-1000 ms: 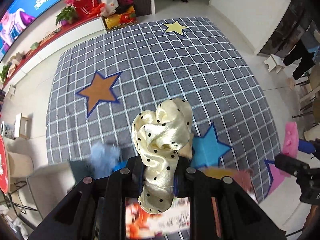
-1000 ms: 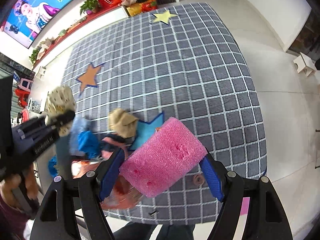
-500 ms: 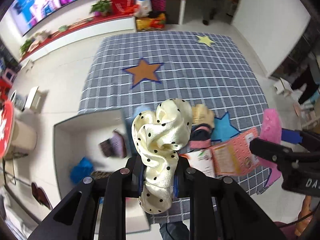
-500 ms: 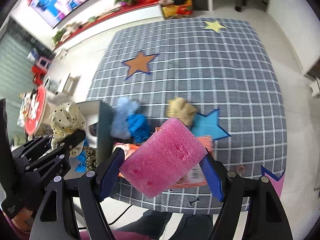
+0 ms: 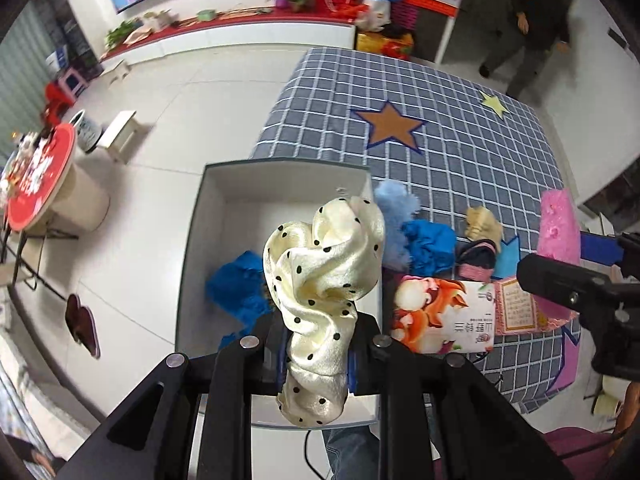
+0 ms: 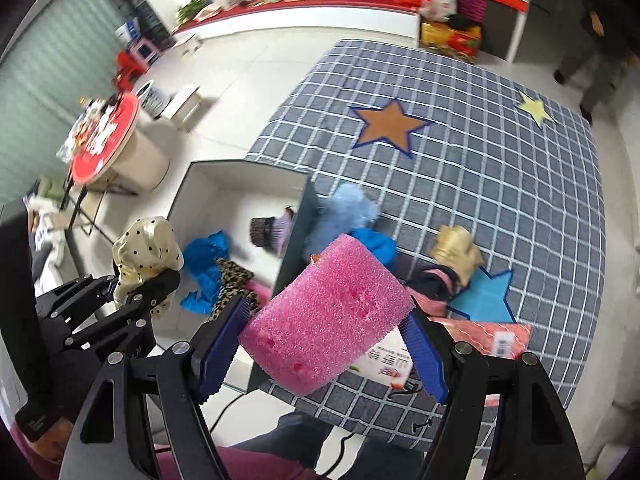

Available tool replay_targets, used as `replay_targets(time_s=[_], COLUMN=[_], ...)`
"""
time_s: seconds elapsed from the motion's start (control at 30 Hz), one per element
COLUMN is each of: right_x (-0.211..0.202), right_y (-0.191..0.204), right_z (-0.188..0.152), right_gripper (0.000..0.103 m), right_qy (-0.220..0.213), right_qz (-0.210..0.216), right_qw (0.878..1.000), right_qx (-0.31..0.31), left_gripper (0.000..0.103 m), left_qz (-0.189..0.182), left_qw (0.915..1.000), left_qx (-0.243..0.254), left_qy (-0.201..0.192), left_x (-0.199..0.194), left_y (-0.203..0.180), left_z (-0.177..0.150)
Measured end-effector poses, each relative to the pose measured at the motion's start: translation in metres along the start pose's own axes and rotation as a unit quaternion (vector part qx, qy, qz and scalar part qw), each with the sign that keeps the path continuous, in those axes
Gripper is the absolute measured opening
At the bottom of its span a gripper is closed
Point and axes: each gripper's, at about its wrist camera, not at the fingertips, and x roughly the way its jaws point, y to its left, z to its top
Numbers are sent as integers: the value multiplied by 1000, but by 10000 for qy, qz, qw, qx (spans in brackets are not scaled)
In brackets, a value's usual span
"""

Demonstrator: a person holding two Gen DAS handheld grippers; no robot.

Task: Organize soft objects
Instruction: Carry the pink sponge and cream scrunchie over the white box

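My left gripper [image 5: 316, 356] is shut on a cream satin scrunchie with black dots [image 5: 324, 264] and holds it above the open white box [image 5: 280, 188]; it also shows in the right wrist view [image 6: 146, 246]. My right gripper [image 6: 324, 344] is shut on a pink foam sponge [image 6: 324, 320], held above the box's right wall and the table edge. In the box lie a blue cloth [image 6: 206, 264], a leopard-print scrunchie [image 6: 232, 280] and a dark striped item [image 6: 266, 230]. On the checked cloth lie a light blue fluffy piece [image 5: 394, 208], a blue cloth [image 5: 430, 246], a tan scrunchie [image 5: 482, 222] and a dark pink-edged piece [image 5: 476, 258].
The table wears a grey checked cloth [image 5: 460, 152] with star patches. A printed packet [image 5: 440, 314] and a pink card [image 5: 516, 306] lie at its near edge. A red round table [image 5: 40, 176] and a stool [image 5: 120, 132] stand on the floor to the left. A person [image 5: 536, 20] walks at the far right.
Both grippers have swung left with their loads, from over the table cloth to over the box. The box and its contents have come fully into view.
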Motion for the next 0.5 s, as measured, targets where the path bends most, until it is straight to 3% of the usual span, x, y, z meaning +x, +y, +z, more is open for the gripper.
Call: replay_targets(time_s=[0.5], right_x=[8], right_y=[46], right_z=[9], right_gripper=[77], right_qy=[98], right_qz=[-56], right_qw=[9970], right_qx=[-763], left_gripper=[23], left_qz=[74], left_qw=[9985], left_qx=[-550], left_qy=[-16], left_x=[1], left_y=[37], left_z=[-14])
